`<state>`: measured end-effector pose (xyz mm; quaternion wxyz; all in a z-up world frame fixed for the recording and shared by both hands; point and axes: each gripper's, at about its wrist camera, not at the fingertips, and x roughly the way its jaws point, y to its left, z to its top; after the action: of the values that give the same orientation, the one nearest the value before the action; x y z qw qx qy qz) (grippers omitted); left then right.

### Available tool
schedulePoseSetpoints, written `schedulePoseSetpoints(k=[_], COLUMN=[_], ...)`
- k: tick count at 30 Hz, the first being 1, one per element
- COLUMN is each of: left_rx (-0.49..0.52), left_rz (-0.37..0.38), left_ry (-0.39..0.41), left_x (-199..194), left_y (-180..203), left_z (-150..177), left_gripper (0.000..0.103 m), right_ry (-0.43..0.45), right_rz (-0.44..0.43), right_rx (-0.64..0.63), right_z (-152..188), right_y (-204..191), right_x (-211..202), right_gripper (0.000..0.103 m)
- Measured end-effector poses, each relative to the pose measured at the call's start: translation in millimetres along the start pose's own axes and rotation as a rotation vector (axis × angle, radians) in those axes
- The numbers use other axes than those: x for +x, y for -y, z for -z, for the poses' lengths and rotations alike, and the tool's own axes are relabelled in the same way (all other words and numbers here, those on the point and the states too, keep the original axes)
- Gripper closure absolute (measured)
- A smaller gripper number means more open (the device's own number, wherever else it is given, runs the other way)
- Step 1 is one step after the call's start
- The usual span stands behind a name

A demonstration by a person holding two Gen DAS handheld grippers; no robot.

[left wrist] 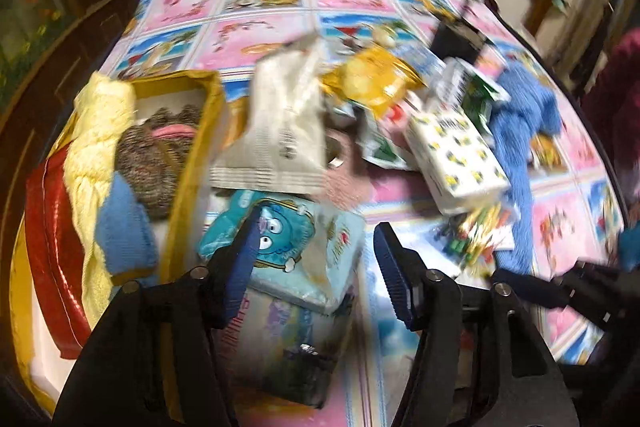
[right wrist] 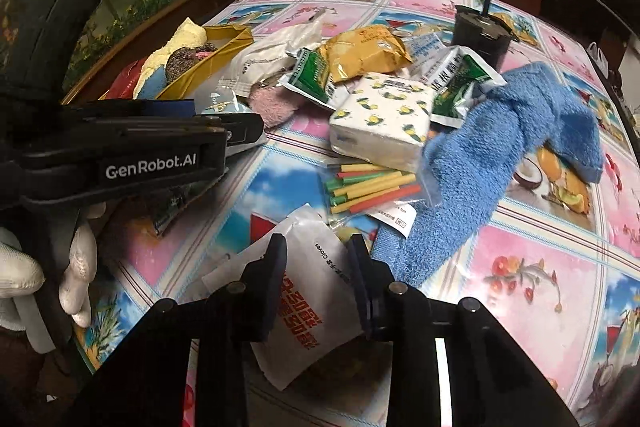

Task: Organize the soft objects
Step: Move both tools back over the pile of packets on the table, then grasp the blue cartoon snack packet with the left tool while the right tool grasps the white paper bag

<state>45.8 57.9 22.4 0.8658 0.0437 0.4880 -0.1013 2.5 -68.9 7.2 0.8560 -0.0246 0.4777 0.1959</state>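
Straddling tissue pack, left gripper open, not gripping; right gripper pinching white packet to clear it off table.

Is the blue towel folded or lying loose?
Loose. The blue towel sprawls crumpled and twisted across the tablecloth, one end under the straw packet; no neat folds show.

Fluffy blue terry towel lies on the glossy plastic tablecloth.
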Motion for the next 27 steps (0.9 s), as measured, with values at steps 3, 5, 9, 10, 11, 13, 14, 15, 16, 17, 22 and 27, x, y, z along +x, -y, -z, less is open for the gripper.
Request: schedulePoseSetpoints(k=[3,5,9,10,11,13,14,15,16,17,22,27], left_rx=[0.112,0.174,0.203,0.195,0.179,0.116,0.085,0.064,0.039,0.017,-0.101,-0.056], left_rz=[0.144,0.242,0.423,0.415,0.405,0.37,0.359,0.352,0.339,0.322,0.273,0.157], left_ry=[-0.067,-0.119,-0.112,-0.091,-0.071,-0.036,-0.029,-0.031,-0.043,-0.055,-0.101,-0.064], left_x=[-4,-11,-44,-51,-57,-62,-61,-59,-53,-49,-25,-10], left_y=[27,44,51,48,43,26,18,15,11,10,13,37], left_z=[11,20,37,38,38,37,35,35,35,36,40,31], left_gripper=[0.045,0.045,0.045,0.045,0.045,0.044,0.044,0.044,0.044,0.044,0.044,0.044], right_ry=[-0.002,-0.001,-0.025,-0.029,-0.029,-0.015,-0.001,0.017,0.033,0.048,0.094,0.105], right_rz=[0.006,0.012,0.037,0.042,0.04,0.015,-0.004,-0.019,-0.024,-0.023,-0.044,-0.047], right_rx=[0.031,0.049,0.059,0.066,0.085,0.135,0.162,0.183,0.198,0.21,0.228,0.231], right_z=[14,23,45,49,53,61,64,67,69,69,74,81], right_y=[18,29,45,48,54,66,71,75,78,80,78,75], right_x=[-12,-20,-38,-42,-46,-54,-58,-62,-66,-68,-77,-81], right_gripper=[0.072,0.072,0.068,0.065,0.063,0.061,0.061,0.061,0.061,0.061,0.061,0.061])
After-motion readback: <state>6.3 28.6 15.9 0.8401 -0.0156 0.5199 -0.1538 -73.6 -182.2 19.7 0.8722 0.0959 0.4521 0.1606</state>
